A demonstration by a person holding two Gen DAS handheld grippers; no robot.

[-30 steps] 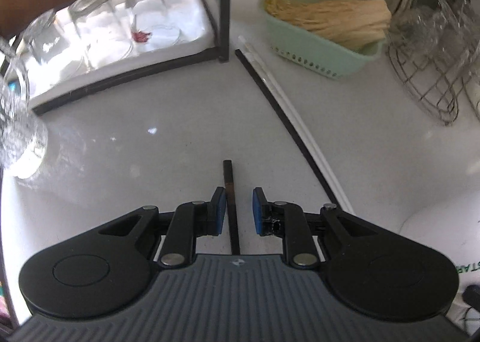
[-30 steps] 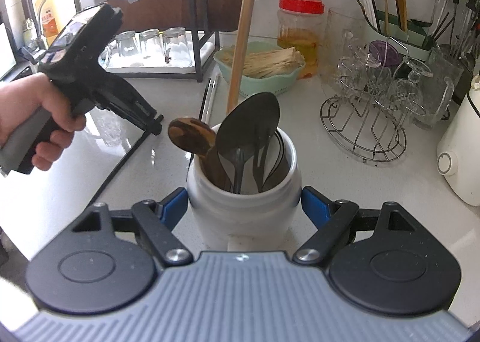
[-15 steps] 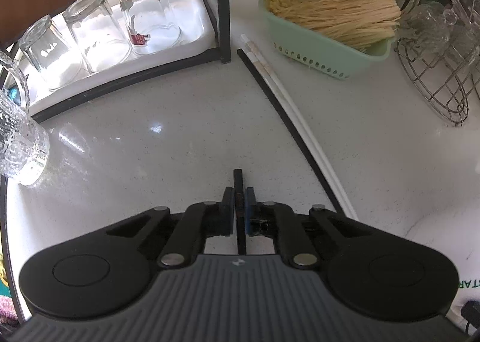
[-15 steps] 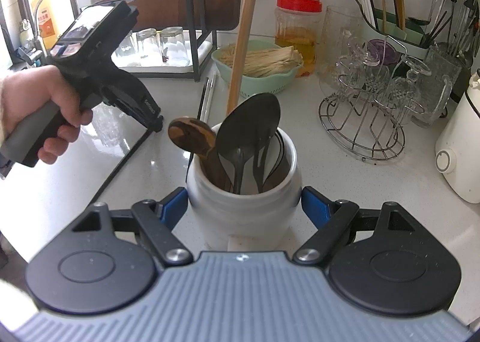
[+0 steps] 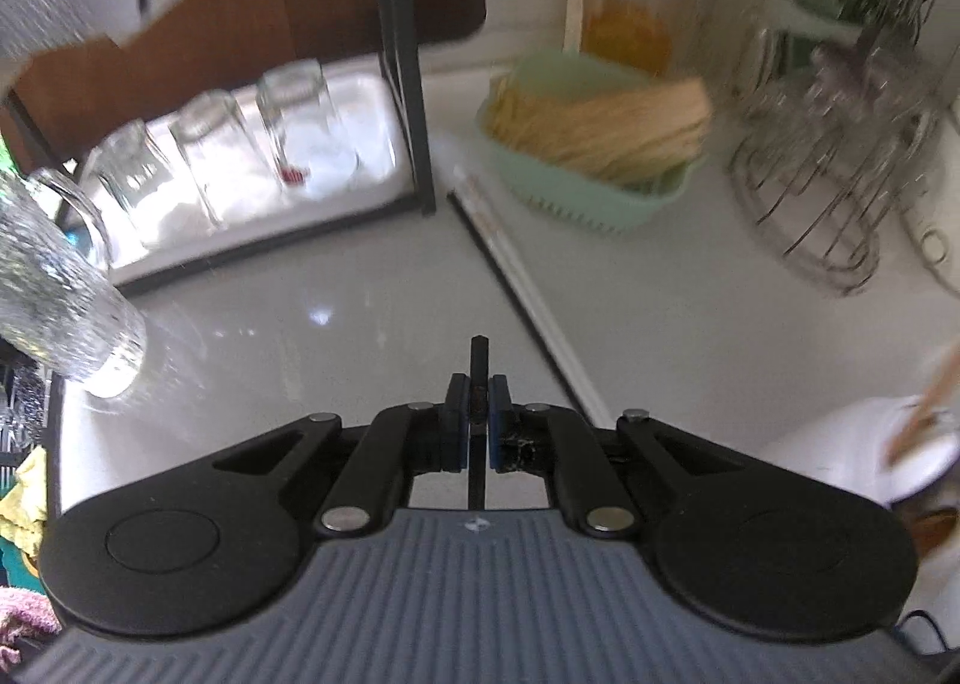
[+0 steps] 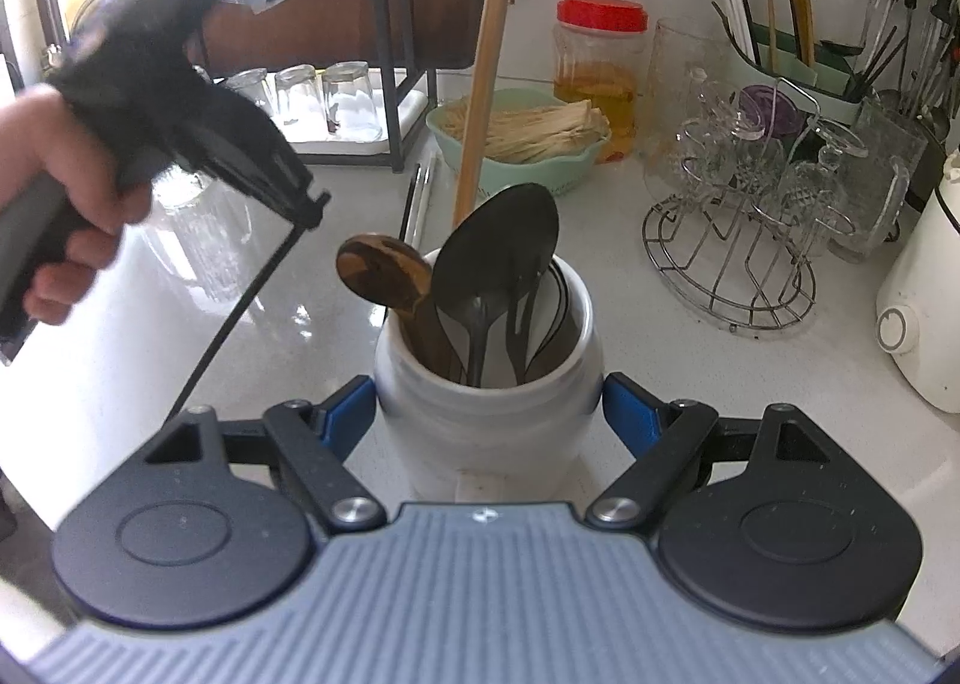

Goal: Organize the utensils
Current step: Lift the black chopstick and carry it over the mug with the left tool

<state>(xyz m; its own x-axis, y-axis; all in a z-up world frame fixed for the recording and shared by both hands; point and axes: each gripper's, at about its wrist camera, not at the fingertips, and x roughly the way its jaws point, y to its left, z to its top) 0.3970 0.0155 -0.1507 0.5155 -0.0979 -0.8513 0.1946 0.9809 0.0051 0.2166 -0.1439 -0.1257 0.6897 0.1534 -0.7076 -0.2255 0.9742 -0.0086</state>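
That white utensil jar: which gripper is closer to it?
Right. The right gripper straddles the white jar, pads against its sides; the left gripper is up-left of it, holding a black chopstick.

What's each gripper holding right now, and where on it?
Left gripper: shut on a black chopstick, pinched near one end, the rest hanging down. Right gripper: pads against the white jar on both sides of its body.

No text, brand, number or sign can be read in either view. The red-lidded jar [image 6: 600,78] in the upper middle of the right wrist view shows no legible label. The white appliance [image 6: 924,300] at the right edge bears only a plain round ring mark. The left wrist view is motion-blurred throughout.
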